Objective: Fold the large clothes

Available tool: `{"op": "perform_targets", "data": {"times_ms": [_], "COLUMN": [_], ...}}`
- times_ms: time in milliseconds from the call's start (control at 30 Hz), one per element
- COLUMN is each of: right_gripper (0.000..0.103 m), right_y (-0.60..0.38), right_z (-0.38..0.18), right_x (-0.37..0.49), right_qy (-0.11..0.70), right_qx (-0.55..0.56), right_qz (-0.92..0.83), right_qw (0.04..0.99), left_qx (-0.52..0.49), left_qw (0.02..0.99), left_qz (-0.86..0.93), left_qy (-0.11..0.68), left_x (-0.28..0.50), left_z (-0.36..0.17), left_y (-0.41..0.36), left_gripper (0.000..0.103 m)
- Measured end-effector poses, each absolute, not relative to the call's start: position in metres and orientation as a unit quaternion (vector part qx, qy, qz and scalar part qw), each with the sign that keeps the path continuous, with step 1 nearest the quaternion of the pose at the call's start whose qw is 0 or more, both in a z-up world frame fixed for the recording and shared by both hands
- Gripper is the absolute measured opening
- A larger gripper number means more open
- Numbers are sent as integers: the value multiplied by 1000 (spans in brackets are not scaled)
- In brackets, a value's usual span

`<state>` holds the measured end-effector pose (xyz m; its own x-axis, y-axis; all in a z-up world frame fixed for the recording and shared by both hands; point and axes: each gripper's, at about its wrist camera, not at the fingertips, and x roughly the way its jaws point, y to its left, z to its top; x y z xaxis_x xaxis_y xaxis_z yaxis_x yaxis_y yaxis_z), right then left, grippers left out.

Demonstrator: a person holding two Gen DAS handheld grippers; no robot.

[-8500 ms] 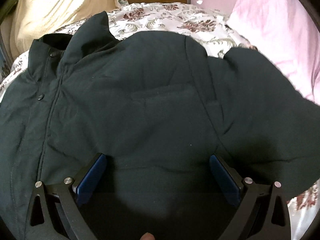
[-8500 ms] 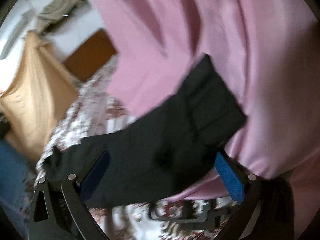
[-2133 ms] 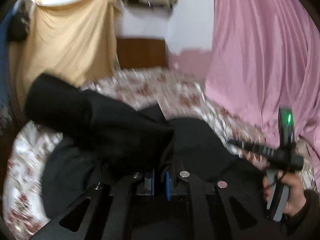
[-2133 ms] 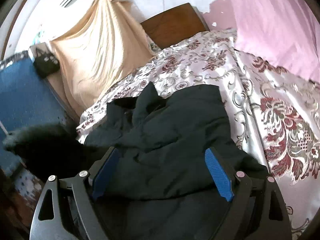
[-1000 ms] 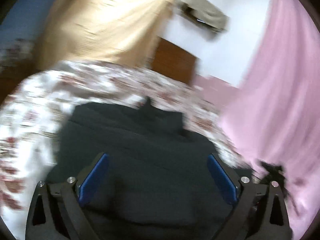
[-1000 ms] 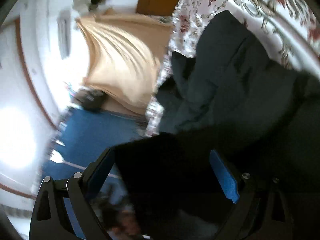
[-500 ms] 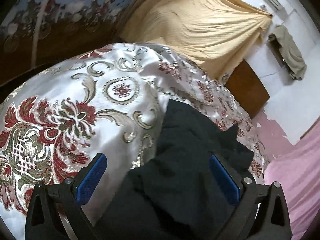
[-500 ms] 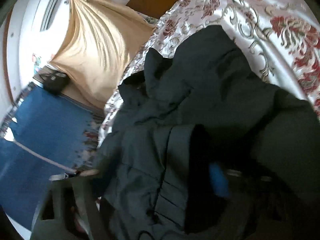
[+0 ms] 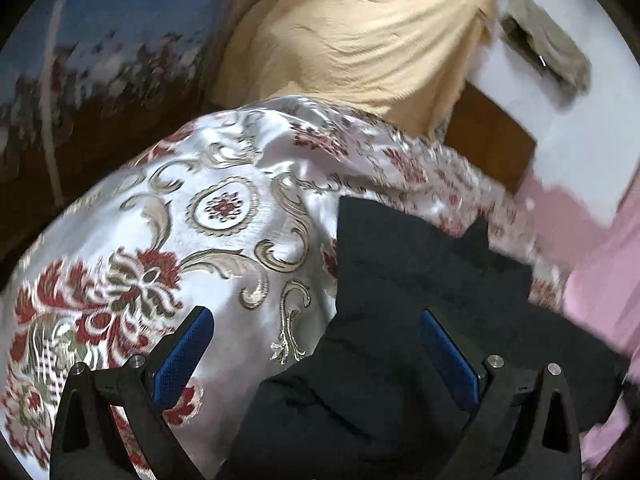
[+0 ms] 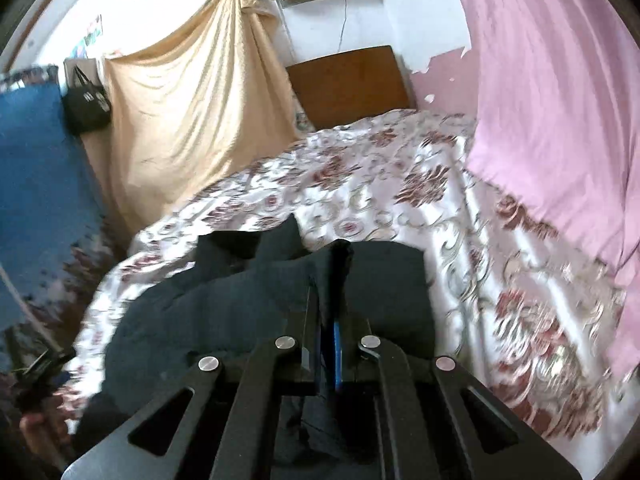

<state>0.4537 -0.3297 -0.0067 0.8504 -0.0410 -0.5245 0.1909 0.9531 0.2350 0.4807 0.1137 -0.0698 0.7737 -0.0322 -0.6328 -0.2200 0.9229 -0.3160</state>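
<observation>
A: What is filling most of the view?

B: A bedspread (image 10: 460, 216) in shiny white satin with red flowers is covering the bed, running from 6 o'clock up toward 12 in the right wrist view. A pink curtain (image 10: 560, 100) is hanging at 2 o'clock, a tan drape (image 10: 192, 120) at 10 o'clock, and a brown headboard (image 10: 348, 84) is sitting at 12 between them.

A: And the garment?

B: The black jacket (image 10: 208, 312) is lying bunched on the bedspread, spreading from the centre down toward 7 o'clock. In the left wrist view the same jacket (image 9: 420, 280) is occupying 3 to 6 o'clock, with bare bedspread (image 9: 224, 208) at 9 o'clock.

A: What are the tools doing?

B: The right gripper (image 10: 331, 320) is pinching a raised ridge of jacket fabric, its blue pads pressed together on the cloth. The left gripper (image 9: 316, 344) is standing spread wide, holding nothing: one blue pad (image 9: 180, 356) is over the bedspread, the other over the jacket's edge
</observation>
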Motion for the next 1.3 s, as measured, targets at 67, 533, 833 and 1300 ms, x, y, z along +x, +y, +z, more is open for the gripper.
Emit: {"op": "perform_targets", "data": {"times_ms": [67, 533, 833, 1300], "right_gripper": [5, 44, 44, 45], "right_y": [-333, -281, -302, -299], "right_z": [-15, -48, -92, -117], "right_x": [468, 462, 497, 504], "right_qy": [286, 272, 382, 398], "right_qx": [132, -40, 35, 48], "right_qz": [-79, -47, 11, 21], "right_qw": [946, 960, 923, 916], "left_qx": [-149, -55, -68, -100], "left_qw": [929, 899, 896, 901], "left_qz": [47, 50, 39, 17], "left_qy": [336, 432, 437, 423], "left_x": [485, 517, 517, 515], "left_z": [-72, -117, -129, -131], "left_y": [100, 63, 62, 71], "left_gripper": [103, 103, 103, 103]}}
